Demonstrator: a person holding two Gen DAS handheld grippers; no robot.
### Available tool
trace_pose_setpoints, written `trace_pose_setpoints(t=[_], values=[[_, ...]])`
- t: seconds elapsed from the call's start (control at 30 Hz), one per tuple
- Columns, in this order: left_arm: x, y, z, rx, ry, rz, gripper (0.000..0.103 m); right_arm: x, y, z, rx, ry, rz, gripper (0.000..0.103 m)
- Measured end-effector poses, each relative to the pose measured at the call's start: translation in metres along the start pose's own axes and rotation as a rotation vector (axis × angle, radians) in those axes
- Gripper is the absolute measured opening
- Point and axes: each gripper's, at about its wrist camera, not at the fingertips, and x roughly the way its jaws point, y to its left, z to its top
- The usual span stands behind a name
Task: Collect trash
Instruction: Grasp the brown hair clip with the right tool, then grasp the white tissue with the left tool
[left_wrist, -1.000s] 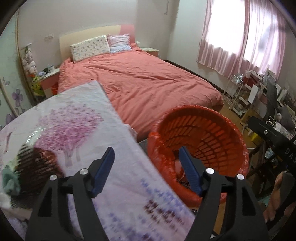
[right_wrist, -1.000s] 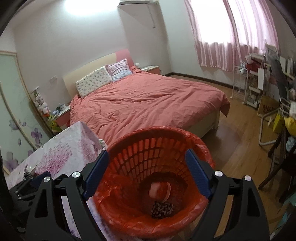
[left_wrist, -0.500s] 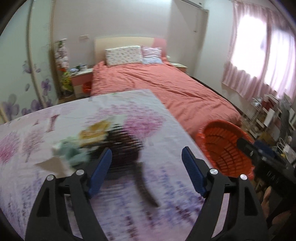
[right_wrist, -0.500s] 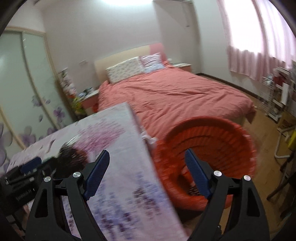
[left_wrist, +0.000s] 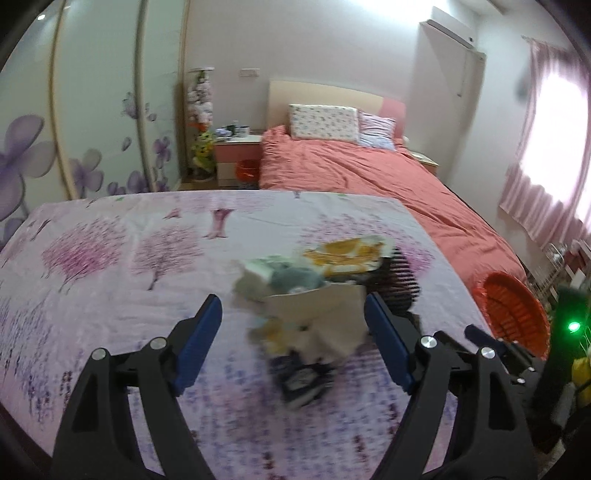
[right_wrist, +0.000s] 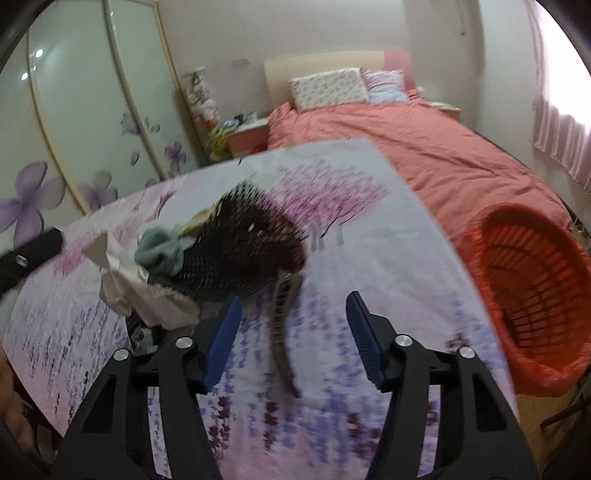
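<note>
A pile of trash (left_wrist: 314, 295) lies on the table with the floral cloth (left_wrist: 110, 266): crumpled white paper, a grey-green wad, a yellow printed wrapper, a dark packet. In the right wrist view the pile (right_wrist: 162, 273) spills from a tipped black mesh basket (right_wrist: 251, 251), with a dark flat strip (right_wrist: 284, 332) in front of it. My left gripper (left_wrist: 295, 343) is open and empty, just short of the pile. My right gripper (right_wrist: 291, 332) is open and empty over the strip. The orange trash basket (right_wrist: 532, 295) stands off the table's right edge and also shows in the left wrist view (left_wrist: 513, 314).
A bed with a coral cover (left_wrist: 369, 184) stands behind the table. A nightstand (left_wrist: 236, 155) and sliding wardrobe doors (left_wrist: 92, 110) are at the back left. Pink curtains (left_wrist: 546, 166) hang on the right. The right gripper's body (left_wrist: 509, 354) shows at the right of the left view.
Both grippers have swung left, from over the orange basket to over the table. The trash pile and mesh basket have come into view between the fingers. Both stayed open.
</note>
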Motion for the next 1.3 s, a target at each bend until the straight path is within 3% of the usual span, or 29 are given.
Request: trace_pose_setpoints(t=[0.17,0.33,0.47,0.73,0.97,1.13,1.3], values=[[0.003,0.02,-0.01,-0.026,0.023,0.022,0.079,0.027,0.005,-0.006,0.008,0.07,-0.008,0.041],[0.011,0.023,-0.025,-0.024,0.05,-0.001,0.083,0.034,0.006,-0.007,0.02,0.093,-0.003,0.035],[0.018,0.014,-0.034,-0.004,0.056,-0.027,0.085,0.04,0.01,-0.008,0.004,0.107,-0.003,0.015],[0.032,-0.013,-0.042,0.006,0.056,-0.054,0.093,0.027,0.001,-0.013,0.011,0.08,-0.035,0.014],[0.057,-0.028,-0.043,0.015,0.065,0.0,0.093,0.018,-0.009,-0.017,0.02,0.07,-0.044,0.014],[0.067,-0.028,-0.038,0.005,0.066,-0.001,0.092,0.016,-0.016,-0.015,0.028,0.065,-0.052,0.014],[0.074,-0.029,-0.031,0.008,0.069,-0.015,0.076,0.019,-0.021,-0.015,0.04,0.074,-0.059,0.014]])
